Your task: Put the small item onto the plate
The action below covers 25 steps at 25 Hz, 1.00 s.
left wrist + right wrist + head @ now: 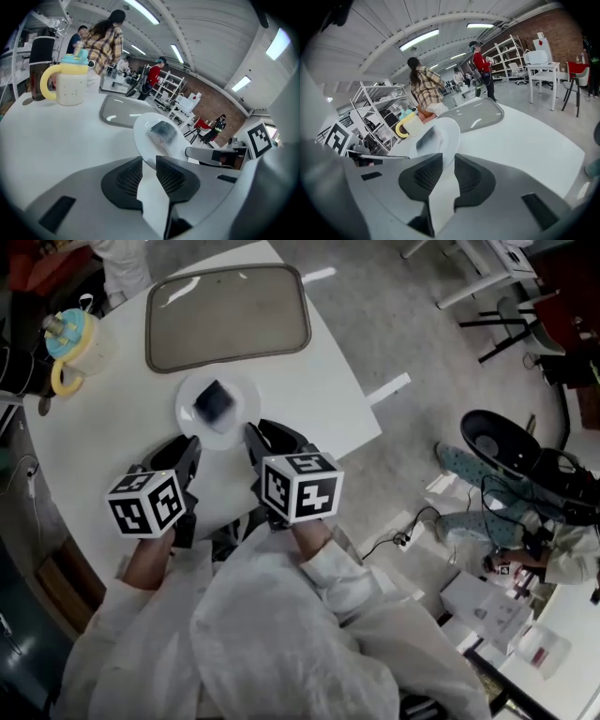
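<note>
Small item (215, 401): dark, on plate (187, 412) | left gripper (149, 161) jaws: apart, empty | right gripper (447, 160) jaws: apart, empty

Table (309, 399): in front of you, holds everything below.
Plate (247, 401): mid-table, straight ahead of you.
Item (214, 401): on plate, abt centre.
Tray (228, 315): behind plate, far side of table, close but apart.
Cup (75, 338): far left edge, left of tray, well apart from plate.
Your L gripper (149, 158): near side, left of plate, tips by rim.
Your R gripper (448, 155): near side, right of plate, tips by rim.
</note>
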Motion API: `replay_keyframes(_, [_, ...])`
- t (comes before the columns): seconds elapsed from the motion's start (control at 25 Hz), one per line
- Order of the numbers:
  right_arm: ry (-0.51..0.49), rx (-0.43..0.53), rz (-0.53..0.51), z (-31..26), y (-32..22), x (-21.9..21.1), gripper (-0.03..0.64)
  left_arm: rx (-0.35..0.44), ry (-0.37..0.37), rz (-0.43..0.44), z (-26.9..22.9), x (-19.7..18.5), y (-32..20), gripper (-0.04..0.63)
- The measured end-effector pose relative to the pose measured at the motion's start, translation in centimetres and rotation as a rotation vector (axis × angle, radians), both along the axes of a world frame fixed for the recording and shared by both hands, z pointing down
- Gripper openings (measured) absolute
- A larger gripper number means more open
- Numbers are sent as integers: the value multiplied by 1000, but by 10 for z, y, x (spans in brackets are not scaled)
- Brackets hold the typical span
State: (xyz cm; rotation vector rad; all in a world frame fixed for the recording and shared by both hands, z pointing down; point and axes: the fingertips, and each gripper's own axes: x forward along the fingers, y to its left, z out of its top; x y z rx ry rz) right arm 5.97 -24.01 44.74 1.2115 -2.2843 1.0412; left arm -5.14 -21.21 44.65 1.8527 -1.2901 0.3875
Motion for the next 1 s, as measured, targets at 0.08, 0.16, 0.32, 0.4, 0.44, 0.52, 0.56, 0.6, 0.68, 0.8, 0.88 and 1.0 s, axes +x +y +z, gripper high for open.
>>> replay_keyframes(0.08, [-6,-2,-13,2,-14,1,89,1,-5,-15,1,1,-13,94])
replay_keyframes(0.16, [-12,-2,-30,3,-29,2,89,1,-5,-38,2,3,-26,94])
replay_keyframes(0.32, [-16,4,-53,5,-56,5,89,2,-1,-72,4,6,-51,94])
replay_keyframes(0.4, [-19,3,-61,6,-69,7,88,2,-2,-84,5,9,-63,94])
replay_keyframes(0.44, [-20,2,-65,6,-75,9,87,2,-2,-91,4,11,-69,94])
replay_keyframes(0.52, [-20,3,-72,4,-88,14,88,1,-3,-105,2,16,-81,94])
replay_keyframes(0.56, [-19,3,-76,2,-95,16,88,-1,-3,-113,1,19,-87,94])
replay_keyframes(0.6, [-19,2,-82,1,-100,18,89,-3,-4,-121,0,21,-92,94])
replay_keyframes(0.68, [-22,-3,-91,2,-111,21,89,-6,-7,-135,0,23,-102,94])
replay_keyframes(0.8, [-26,-11,-100,7,-128,18,88,-4,-12,-148,3,21,-117,94])
replay_keyframes(0.88, [-29,-15,-105,11,-139,13,89,-4,-14,-162,6,17,-127,92])
replay_keyframes(1.0, [-30,-21,-112,16,-154,8,89,-7,-20,-184,10,12,-141,92])
